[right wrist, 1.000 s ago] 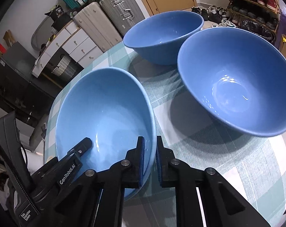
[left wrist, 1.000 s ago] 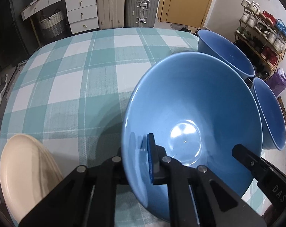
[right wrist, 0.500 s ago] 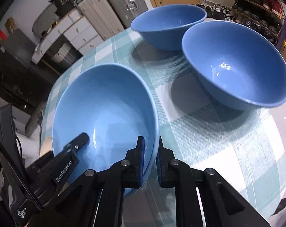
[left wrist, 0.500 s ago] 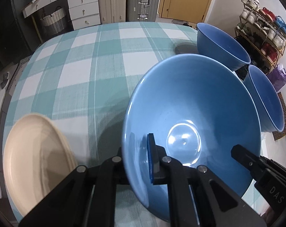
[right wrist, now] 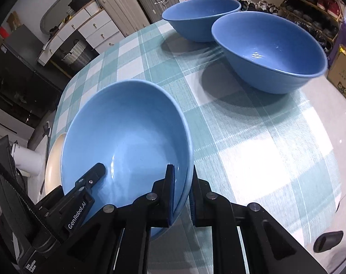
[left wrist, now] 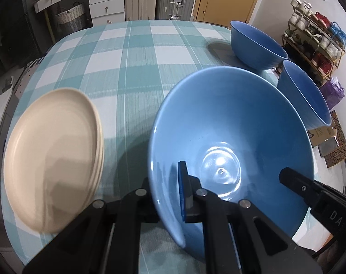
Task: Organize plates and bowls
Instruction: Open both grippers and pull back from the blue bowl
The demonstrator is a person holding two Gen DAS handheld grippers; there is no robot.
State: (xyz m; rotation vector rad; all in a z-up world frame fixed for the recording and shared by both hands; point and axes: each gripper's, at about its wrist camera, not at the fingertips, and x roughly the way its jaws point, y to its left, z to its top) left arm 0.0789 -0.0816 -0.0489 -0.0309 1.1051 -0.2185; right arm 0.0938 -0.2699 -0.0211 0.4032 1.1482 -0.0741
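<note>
A large blue bowl (left wrist: pixel 241 123) is held off the checked tablecloth by both grippers. My left gripper (left wrist: pixel 166 189) is shut on its near-left rim. My right gripper (right wrist: pixel 183 196) is shut on its near-right rim; the bowl also shows in the right wrist view (right wrist: pixel 127 132). The other gripper's finger (right wrist: pixel 91 175) shows inside the bowl. Two more blue bowls stand at the table's far right: one (right wrist: pixel 269 48) nearer, one (right wrist: pixel 200 16) behind it. A stack of cream plates (left wrist: pixel 51 155) lies at the near left.
The round table (left wrist: pixel 136 52) has a teal and white checked cloth. Suitcases, drawers and a basket stand beyond its far edge. A shoe rack (left wrist: pixel 317 38) and a cardboard box (right wrist: pixel 342 75) stand on the floor to the right.
The held bowl has been pulled back towards the near side and lifted. The two standing bowls look farther away and the cream plates have come further into view at the left.
</note>
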